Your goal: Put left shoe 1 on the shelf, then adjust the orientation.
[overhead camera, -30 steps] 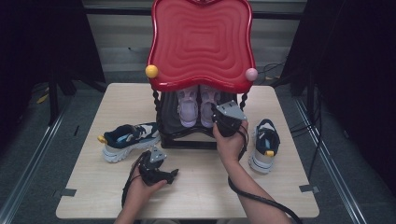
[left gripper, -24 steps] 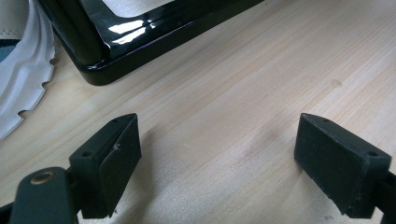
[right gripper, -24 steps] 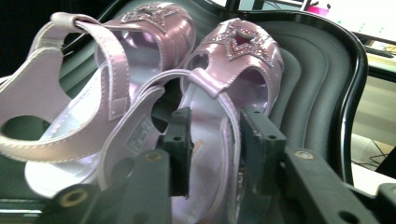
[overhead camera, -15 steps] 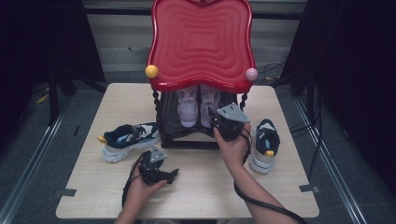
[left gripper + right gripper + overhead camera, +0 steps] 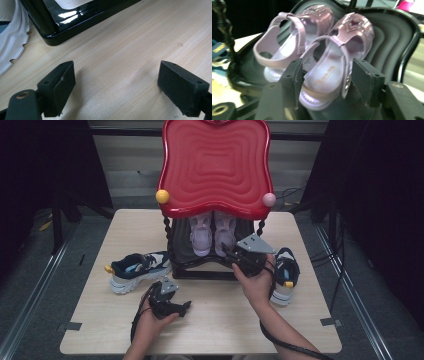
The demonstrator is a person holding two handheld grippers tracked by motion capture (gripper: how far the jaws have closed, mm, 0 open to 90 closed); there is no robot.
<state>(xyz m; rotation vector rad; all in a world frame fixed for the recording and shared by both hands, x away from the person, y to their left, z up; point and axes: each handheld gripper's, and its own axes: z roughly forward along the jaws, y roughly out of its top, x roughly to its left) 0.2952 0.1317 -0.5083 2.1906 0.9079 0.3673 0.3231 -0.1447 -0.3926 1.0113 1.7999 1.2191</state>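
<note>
The right tongs [image 5: 325, 80] have just been opening; their jaws flank the heel of the right pink sandal [image 5: 337, 57] without pressing it. That sandal lies beside its mate [image 5: 292, 37] on the black lower shelf [image 5: 392, 42] of the red-topped rack [image 5: 216, 165] at the desk's [image 5: 210, 320] far middle. The left tongs [image 5: 116, 87] rest wide open on bare desk near the front edge, holding nothing.

The red top tray [image 5: 216, 167] of the stand hides the toes of the two lilac sandals [image 5: 212, 232] on the black lower shelf [image 5: 181, 251] — its upper edge is cut by the picture. In the right gripper view the nearer sandal [image 5: 329, 77] is blurred, its insole print unreadable. The right-hand sneaker [image 5: 285, 275], near the desk's right edge, is partly covered by the right hand [image 5: 257, 285]. In the left gripper view, the white sole [image 5: 11, 47] is cut off at the left edge.
</note>
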